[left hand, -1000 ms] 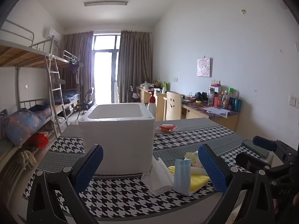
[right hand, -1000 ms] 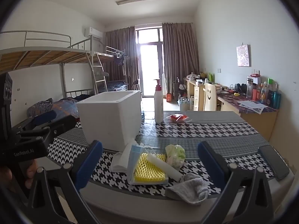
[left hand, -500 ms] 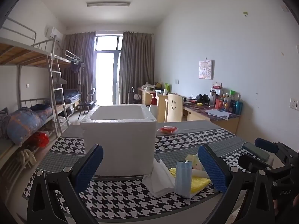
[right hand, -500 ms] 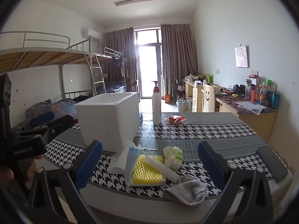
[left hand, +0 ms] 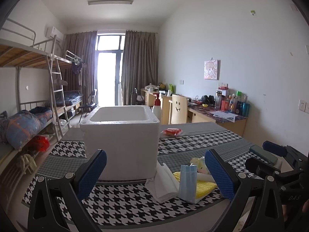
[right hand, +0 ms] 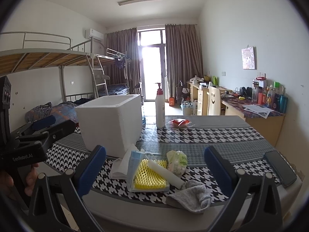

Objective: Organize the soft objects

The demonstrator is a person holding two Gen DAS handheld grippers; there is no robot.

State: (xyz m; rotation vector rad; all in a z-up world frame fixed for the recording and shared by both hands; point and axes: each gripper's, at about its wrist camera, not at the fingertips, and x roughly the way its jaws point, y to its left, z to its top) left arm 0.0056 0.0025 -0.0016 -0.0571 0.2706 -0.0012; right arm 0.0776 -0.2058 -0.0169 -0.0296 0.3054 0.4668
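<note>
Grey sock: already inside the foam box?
No. The grey sock lies on the table at its near edge, in front of the white foam box, not in it.

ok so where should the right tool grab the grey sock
Take the grey sock at its bunched right end, coming down from above with the right tool. It lies crumpled and flat at the table's near edge, apart from the pile, so the raised folds probably give the best bite.

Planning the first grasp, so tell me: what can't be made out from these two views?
- White foam box: inside floor hidden by its own walls, both views.
- Grey sock: absent from left wrist view, behind the finger.
- Green-printed bag: contents unreadable.
- Face mask: partly under yellow foam net.
</note>
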